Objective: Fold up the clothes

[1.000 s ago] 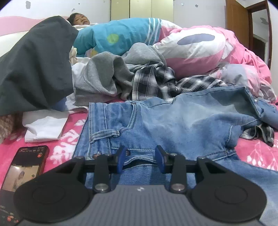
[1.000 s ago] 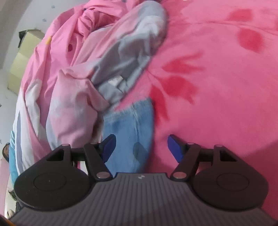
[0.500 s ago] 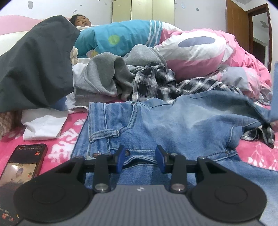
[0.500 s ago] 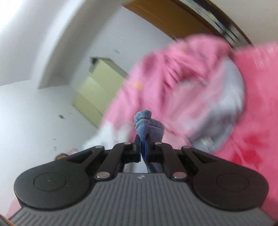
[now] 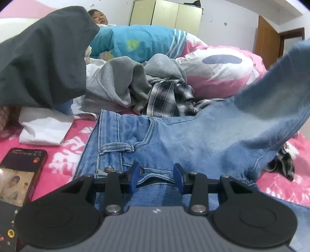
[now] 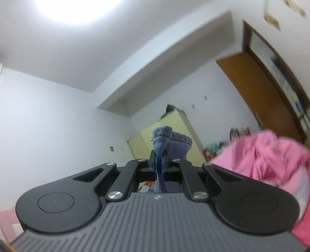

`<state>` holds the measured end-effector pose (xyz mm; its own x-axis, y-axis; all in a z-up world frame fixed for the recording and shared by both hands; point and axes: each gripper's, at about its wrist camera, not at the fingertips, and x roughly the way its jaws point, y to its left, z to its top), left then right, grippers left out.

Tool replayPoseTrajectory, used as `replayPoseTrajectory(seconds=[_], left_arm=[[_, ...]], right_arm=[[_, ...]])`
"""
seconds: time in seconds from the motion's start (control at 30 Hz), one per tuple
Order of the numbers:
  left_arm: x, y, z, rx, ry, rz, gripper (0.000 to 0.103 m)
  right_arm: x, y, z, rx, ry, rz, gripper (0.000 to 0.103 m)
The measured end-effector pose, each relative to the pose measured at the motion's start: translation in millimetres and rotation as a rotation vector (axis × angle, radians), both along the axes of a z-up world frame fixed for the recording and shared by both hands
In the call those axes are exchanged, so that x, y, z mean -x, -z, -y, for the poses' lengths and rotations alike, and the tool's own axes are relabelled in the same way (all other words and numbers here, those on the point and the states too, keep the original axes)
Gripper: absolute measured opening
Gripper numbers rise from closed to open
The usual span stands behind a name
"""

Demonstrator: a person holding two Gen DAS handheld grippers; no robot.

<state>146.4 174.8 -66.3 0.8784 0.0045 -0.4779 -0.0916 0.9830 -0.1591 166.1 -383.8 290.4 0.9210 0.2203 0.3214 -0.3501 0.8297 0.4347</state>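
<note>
Now your right tool (image 6: 160, 161) is clamped on the jeans (image 5: 193, 139) hem, while your left tool (image 5: 156, 175) stands apart over the waistband.

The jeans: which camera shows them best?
The left wrist view: the jeans spread across the bed, waistband near the left hand-held gripper, one leg lifted. The right wrist view shows only a denim hem pinched in the right hand-held gripper.

A home bedroom: a bed (image 5: 64, 155) with pink floral sheets, heaped quilts (image 5: 222, 71), a pale yellow wardrobe (image 5: 166, 17) and a wooden door (image 6: 257, 93).
</note>
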Motion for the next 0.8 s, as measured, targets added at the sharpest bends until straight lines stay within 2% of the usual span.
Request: replayPoseTrajectory(seconds=[0.13,0.2,0.33,0.47,0.63,0.7,0.8], left_arm=[[0,0,-2,0.012,0.004,0.002,0.040],[0,0,-2,0.015,0.004,0.002,0.040],[-1,1,-2,0.015,0.005,0.002,0.040],[-1,1,-2,0.015,0.006,0.000,0.040],[-1,1,0,0.000,0.007,-0.002,0.040],[-2,1,1,-0.010,0.007,-0.005,0.040],[-1,1,3,-0.019,0.005,-0.006,0.040]], right_arm=[[-3,-17,13,0.005,0.111,-0.045,0.002],[-11,-10,31,-0.035,0.155,-0.094,0.002],[-34,32,84,-0.116,0.272,-0.198,0.002],[-75,103,142,-0.186,0.398,-0.358,0.002],[-142,230,208,-0.257,0.481,-0.604,0.003],[-156,280,213,-0.258,0.517,-0.713,0.003],[-156,356,238,-0.409,0.540,-0.894,0.007]])
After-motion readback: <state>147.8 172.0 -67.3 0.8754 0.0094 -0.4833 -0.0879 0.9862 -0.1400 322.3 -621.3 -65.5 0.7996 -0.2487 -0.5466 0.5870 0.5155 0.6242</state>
